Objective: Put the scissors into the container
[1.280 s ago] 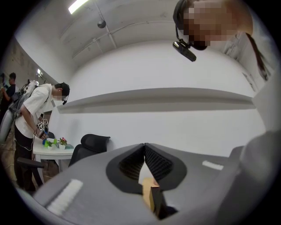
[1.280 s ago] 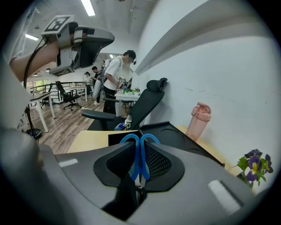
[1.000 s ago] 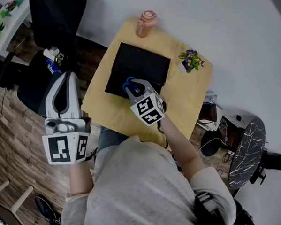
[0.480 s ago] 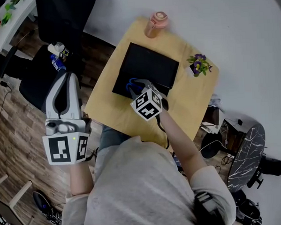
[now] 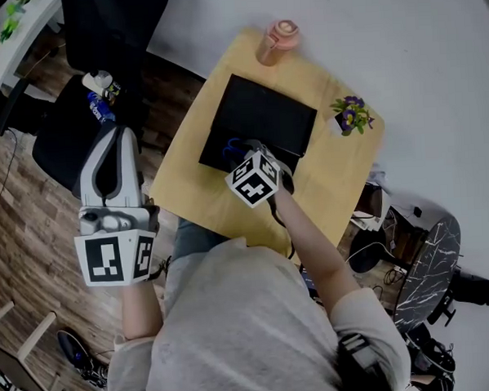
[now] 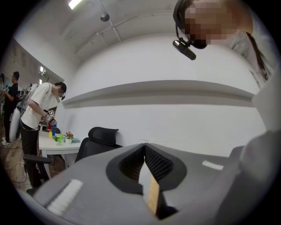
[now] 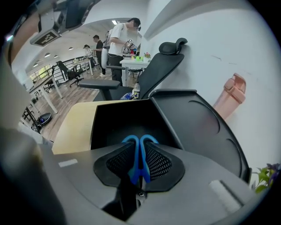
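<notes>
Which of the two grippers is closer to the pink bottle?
Right. The right gripper, holding the scissors, is over the black container on the table where the pink bottle stands; the left gripper is off the table's side.

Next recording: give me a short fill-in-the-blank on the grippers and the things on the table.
1. The right gripper is shut on scissors with ____ handles.
2. The left gripper is shut and holds ____.
3. The container on the table is ____ in colour.
4. The bottle at the table's far edge is ____.

Missing words: blue; nothing; black; pink.
</notes>
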{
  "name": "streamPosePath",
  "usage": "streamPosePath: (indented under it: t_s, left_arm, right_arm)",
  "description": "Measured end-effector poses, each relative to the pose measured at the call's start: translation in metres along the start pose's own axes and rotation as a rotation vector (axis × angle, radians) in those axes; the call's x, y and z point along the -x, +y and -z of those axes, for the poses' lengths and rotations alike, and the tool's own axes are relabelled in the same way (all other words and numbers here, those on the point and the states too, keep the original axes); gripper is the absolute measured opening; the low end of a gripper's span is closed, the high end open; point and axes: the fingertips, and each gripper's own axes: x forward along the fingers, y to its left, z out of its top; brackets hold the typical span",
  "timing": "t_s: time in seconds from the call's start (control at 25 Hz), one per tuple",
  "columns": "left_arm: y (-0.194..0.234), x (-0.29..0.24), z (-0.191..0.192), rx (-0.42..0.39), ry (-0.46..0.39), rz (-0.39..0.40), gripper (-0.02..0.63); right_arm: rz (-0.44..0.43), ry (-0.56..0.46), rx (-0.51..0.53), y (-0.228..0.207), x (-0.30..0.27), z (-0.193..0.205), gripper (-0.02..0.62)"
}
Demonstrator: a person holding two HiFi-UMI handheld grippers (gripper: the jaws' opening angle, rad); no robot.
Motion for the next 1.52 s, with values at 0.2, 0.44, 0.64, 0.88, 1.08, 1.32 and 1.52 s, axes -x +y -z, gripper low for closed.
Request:
streamPosePath:
  t_s: [0.2,0.44,0.64,0.88,1.08,1.32,1.52]
  left_arm:
    - [0.001,-0.004,0.002,0.005,0.007,0.008,0.058]
    - [0.002,-0.007,0.004,0.008,0.011,0.014,0.058]
    - [-0.004,-0.009,0.003,0.005,0.009,0.032,0.058]
    - [-0.018,-0.01,-0.002,-0.006,-0.003,0.058,0.058]
    - [-0.035,-0.011,-0.009,-0.017,-0.021,0.087,0.058]
    - [-0.06,-0.012,-0.019,-0.027,-0.042,0.129,0.058]
    - [-0.08,-0.012,-0.026,-0.028,-0.064,0.159,0.058]
  right_arm:
    - [-0.009,0.036,-0.033,-0.001,-0.003,0.003,0.075]
    - [-0.017,0.041,-0.039,-0.001,-0.004,0.004,0.074]
    - [-0.038,0.005,-0.077,0.001,0.002,0.001,0.075]
    - [-0.005,-0.119,-0.199,-0.006,0.031,-0.008,0.07]
    - [0.065,-0.275,-0.283,-0.023,0.073,-0.022,0.002]
    - [0.161,-0.419,-0.325,-0.037,0.125,-0.03,0.003]
    - [0.238,-0.52,-0.355,-0.05,0.168,-0.033,0.003]
